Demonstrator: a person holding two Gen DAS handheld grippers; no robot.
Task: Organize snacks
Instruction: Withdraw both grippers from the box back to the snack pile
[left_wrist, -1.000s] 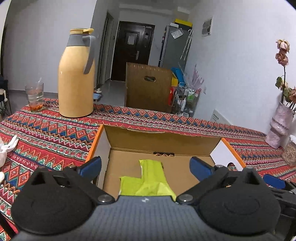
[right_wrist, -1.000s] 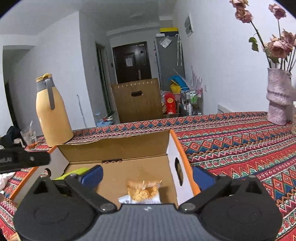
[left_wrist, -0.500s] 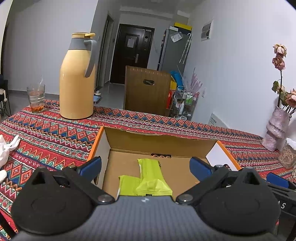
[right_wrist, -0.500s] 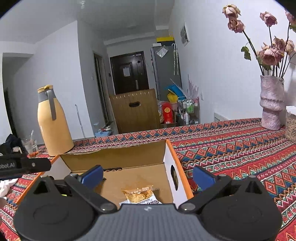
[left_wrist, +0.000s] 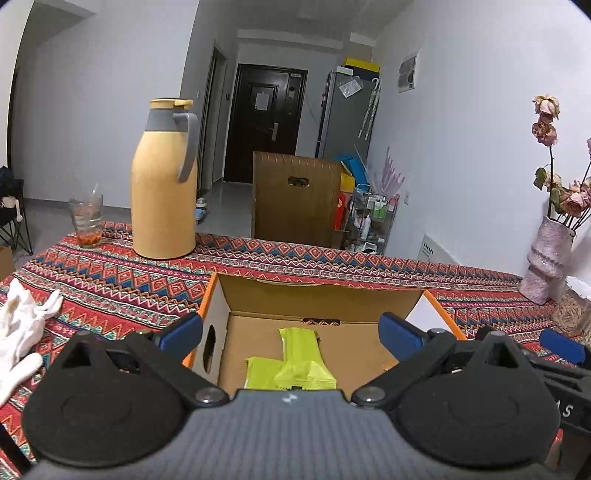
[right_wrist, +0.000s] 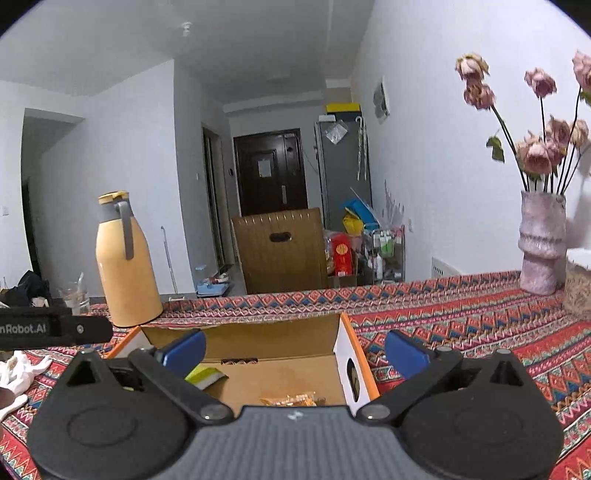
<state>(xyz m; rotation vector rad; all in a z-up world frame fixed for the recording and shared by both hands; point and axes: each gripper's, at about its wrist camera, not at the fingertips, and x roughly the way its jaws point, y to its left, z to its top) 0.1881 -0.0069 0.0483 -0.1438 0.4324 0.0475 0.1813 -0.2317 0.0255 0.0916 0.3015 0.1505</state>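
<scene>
An open cardboard box (left_wrist: 325, 299) with orange edges sits on the patterned tablecloth. Two lime-green snack packets (left_wrist: 299, 362) lie on its floor at the left. An orange snack packet (right_wrist: 291, 399) lies at the right side of the box (right_wrist: 255, 338); a green packet (right_wrist: 205, 376) shows there too. My left gripper (left_wrist: 291, 332) hovers open above the near side of the box, holding nothing. My right gripper (right_wrist: 293, 350) is open and empty as well, above the box's right half. Its blue fingertip (left_wrist: 561, 345) shows at the right in the left wrist view.
A tall yellow thermos jug (left_wrist: 164, 184) and a glass (left_wrist: 86, 221) stand at the back left. White cloth (left_wrist: 22, 328) lies at the left edge. A pink vase of dried flowers (right_wrist: 541, 243) stands at the right, with a woven basket (right_wrist: 578, 291) beside it. A chair back (left_wrist: 295, 199) rises behind the table.
Both grippers have risen and drawn back from the box, so the packets sit lower in each view. The packets lie still in the box.
</scene>
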